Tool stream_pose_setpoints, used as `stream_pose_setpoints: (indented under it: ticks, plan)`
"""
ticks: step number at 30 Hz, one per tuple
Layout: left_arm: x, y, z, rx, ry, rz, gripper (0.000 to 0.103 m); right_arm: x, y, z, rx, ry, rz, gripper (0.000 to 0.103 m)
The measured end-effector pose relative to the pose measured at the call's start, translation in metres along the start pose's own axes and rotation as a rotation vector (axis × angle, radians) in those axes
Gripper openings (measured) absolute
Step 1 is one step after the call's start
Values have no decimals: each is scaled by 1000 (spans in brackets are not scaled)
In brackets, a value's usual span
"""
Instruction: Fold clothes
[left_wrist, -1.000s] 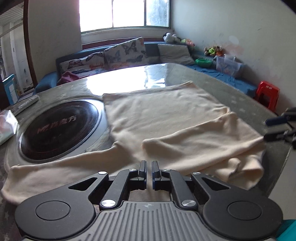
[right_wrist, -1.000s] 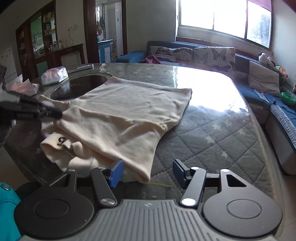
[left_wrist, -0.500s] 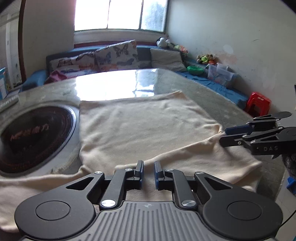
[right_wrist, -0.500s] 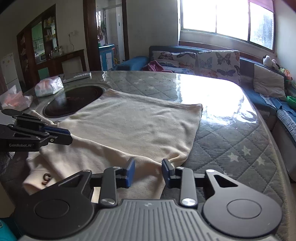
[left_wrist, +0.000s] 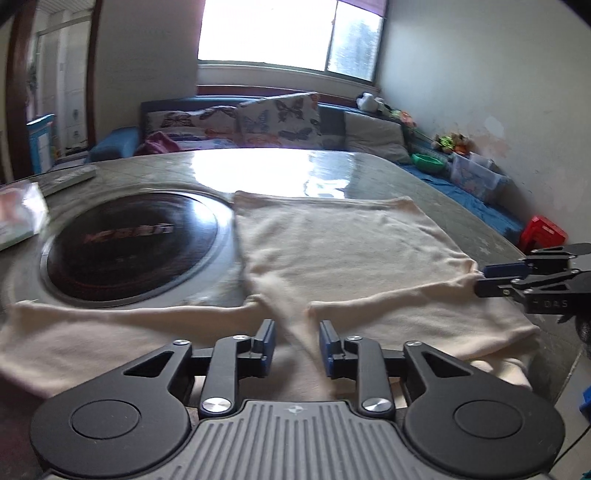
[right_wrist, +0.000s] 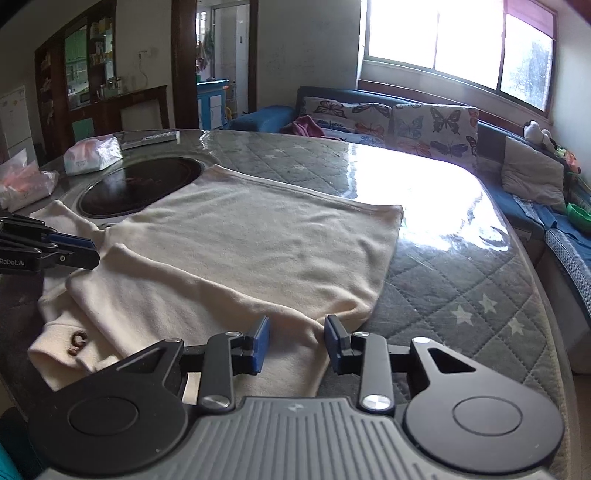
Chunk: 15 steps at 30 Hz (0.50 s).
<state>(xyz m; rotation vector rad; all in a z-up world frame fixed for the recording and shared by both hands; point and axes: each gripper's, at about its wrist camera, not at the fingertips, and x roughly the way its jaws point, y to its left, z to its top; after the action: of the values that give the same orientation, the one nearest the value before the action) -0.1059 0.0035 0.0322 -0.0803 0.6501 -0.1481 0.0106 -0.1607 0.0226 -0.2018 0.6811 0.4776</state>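
My big table (right_wrist: 461, 280) holds the cream top (right_wrist: 258, 251), lying flat in the middle. One sleeve lies across near me. The other reaches toward 9 o'clock, beside the round black cooker plate (left_wrist: 129, 243). The top looks soft and a bit wrinkled. My left gripper (left_wrist: 293, 345) is opening, with a ridge of cloth between the jaws, not pinched. My right gripper (right_wrist: 295, 345) is opening too, over the edge at 5 o'clock. If I pinch two layers, the fold may bunch up.
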Motion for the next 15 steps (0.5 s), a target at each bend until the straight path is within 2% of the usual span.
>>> stream_pose_setpoints:
  ticks: [2,4,10,15]
  plan:
    - [-9,13,-1,-29,-13,47,37,-2,8,5,-19,-4,40,33]
    - [-18,26,-2,-57,-25,94,50,-3,21,10,-46,-3,100,33]
    - [-37,55,-6,-113,-50,214,59,12,70,25,-182,16,246,33]
    - [-47,80,-13,-192,-55,328,62,25,99,34,-263,17,324,33]
